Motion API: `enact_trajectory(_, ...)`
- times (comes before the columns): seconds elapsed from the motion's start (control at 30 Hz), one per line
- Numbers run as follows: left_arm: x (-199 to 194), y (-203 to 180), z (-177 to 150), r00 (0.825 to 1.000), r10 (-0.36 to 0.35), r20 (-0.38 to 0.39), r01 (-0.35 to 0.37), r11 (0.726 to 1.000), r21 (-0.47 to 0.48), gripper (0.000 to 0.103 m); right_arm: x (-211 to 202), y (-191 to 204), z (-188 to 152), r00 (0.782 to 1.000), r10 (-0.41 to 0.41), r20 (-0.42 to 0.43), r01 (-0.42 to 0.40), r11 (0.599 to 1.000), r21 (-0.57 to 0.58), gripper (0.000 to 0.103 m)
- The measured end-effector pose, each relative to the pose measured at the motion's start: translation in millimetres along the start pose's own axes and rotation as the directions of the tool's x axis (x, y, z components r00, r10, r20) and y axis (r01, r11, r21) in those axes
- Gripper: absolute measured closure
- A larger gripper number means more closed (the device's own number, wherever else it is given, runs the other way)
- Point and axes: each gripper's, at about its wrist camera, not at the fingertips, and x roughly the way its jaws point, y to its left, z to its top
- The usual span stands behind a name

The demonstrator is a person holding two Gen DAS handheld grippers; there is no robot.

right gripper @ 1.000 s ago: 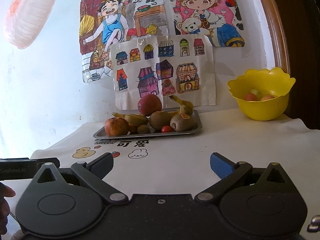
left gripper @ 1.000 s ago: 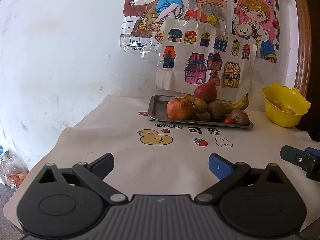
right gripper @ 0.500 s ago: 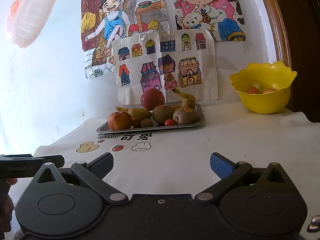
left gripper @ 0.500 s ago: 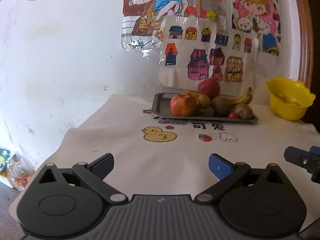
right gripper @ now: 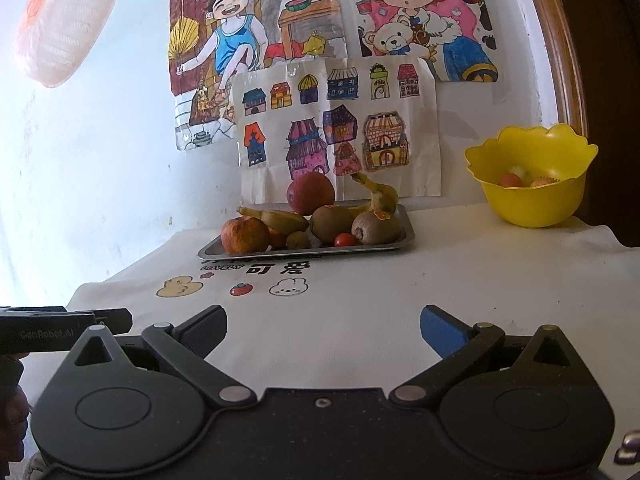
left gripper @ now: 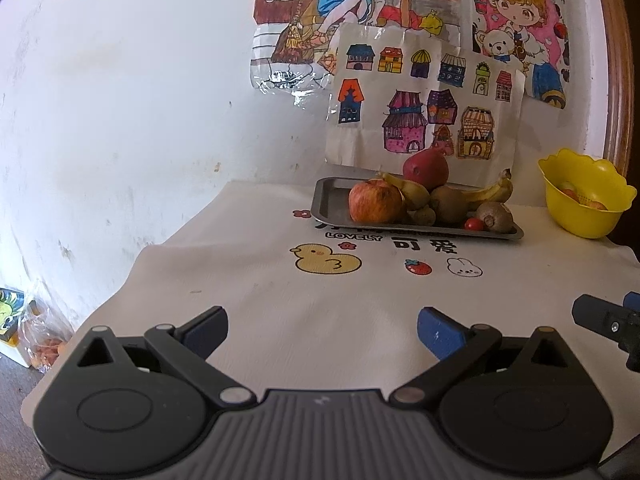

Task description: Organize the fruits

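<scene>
The left gripper (left gripper: 322, 330) hovers low over the cloth with its blue pads spread wide and nothing between them, and the right gripper (right gripper: 323, 330) beside it is spread just the same and just as empty. Beyond them lies the printed tablecloth (left gripper: 360, 300) with its duck and rabbit, then the grey metal tray (right gripper: 404, 236) heaped with fruit: an apple (right gripper: 245, 236) at its left front, bananas (right gripper: 280, 218), kiwis (right gripper: 376, 227), a cherry tomato (right gripper: 345, 239) and a red apple (right gripper: 311, 193) on top of the pile. Farther right, well apart from the tray, stands the yellow bowl (right gripper: 532, 204) with a few fruits inside. Fruit in both places fits sorting partly done or a layout simply left this way, so I judge only that any pick should suit the pile: take a loose front piece such as the apple or the right-hand kiwi, close across its widest part, and leave the stacked red apple until its supports are safe. The right wrist view looks into the bowl and shows the left tool's arm; the left wrist view shows a bag (left gripper: 38, 332) on the floor left of the table.
</scene>
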Motion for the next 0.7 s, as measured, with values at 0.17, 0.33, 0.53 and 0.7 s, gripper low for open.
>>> enact_trajectory(0.17, -0.2, 0.0, -0.7, 1.000, 0.000, -0.002, 0.000, 1.000, -0.002, 0.000, 0.3, -0.4, -0.1, 1.000, 0.000, 0.001, 0.000, 1.000, 0.000, 0.001)
enact_trajectory(0.33, 0.3, 0.1, -1.2, 1.000, -0.004, -0.005, 0.004, 1.000, -0.002, 0.000, 0.4, -1.1, 0.1, 1.000, 0.002, 0.000, -0.002, 1.000, 0.000, 0.001)
enact_trajectory(0.53, -0.4, -2.4, -1.5, 1.000, -0.020, -0.001, 0.020, 1.000, 0.010, 0.000, 0.5, -1.4, 0.2, 1.000, 0.002, 0.000, -0.002, 1.000, -0.001, 0.001)
enact_trajectory(0.7, -0.3, -4.5, -0.7, 1.000, -0.024, 0.001, 0.024, 1.000, 0.013, 0.000, 0.6, -1.3, 0.3, 1.000, 0.002, -0.001, -0.002, 1.000, 0.000, 0.001)
